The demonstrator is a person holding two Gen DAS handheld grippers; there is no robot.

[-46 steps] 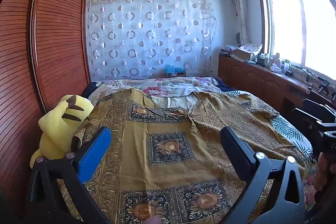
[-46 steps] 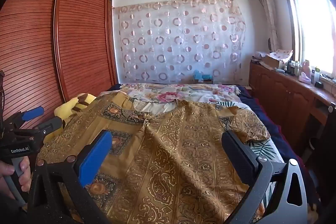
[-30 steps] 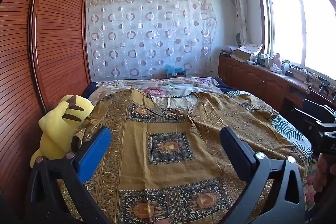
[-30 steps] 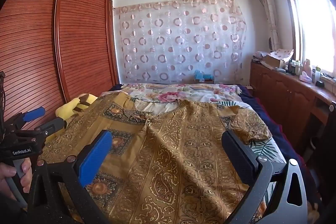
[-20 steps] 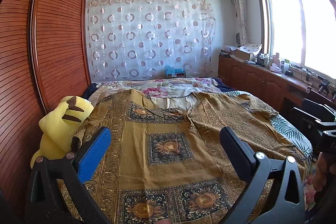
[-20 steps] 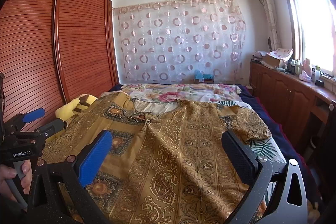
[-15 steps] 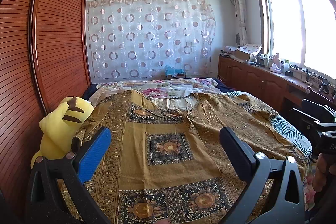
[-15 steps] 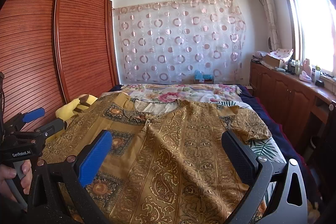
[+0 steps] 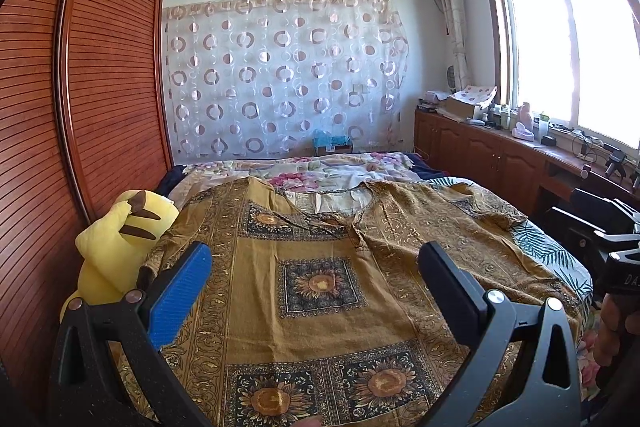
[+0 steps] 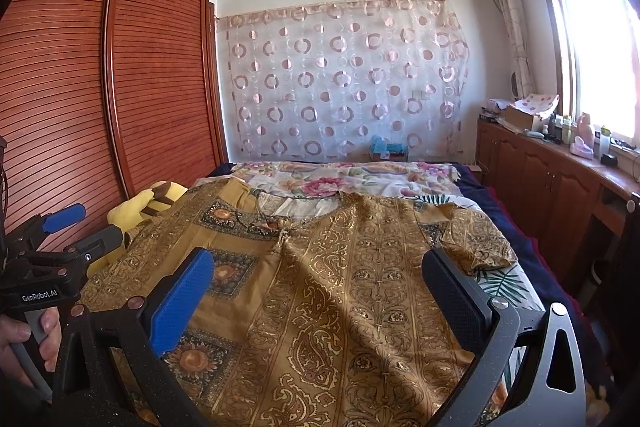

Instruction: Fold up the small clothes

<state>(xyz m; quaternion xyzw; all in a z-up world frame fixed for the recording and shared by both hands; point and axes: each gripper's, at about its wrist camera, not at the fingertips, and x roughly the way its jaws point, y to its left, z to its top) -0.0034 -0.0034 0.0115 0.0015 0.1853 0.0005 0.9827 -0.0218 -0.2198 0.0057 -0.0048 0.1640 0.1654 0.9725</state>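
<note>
Both grippers poised above a spread garment, folding not yet begun.

The mustard-gold patterned short-sleeved tunic (image 9: 320, 291) lies flat on the floral-sheeted bed (image 10: 508, 287), filling the lower centre of both views; its long axis runs up the frame, neckline toward the circle-print curtain (image 9: 280, 79). The left gripper (image 9: 312, 267) and right gripper (image 10: 316, 271) hover with jaws spread wide, holding nothing. Next likely calls for pinching a sleeve or side edge to fold inward.

A gold-brown patterned shirt (image 9: 320, 291) lies spread flat, unfolded, neckline away.
</note>
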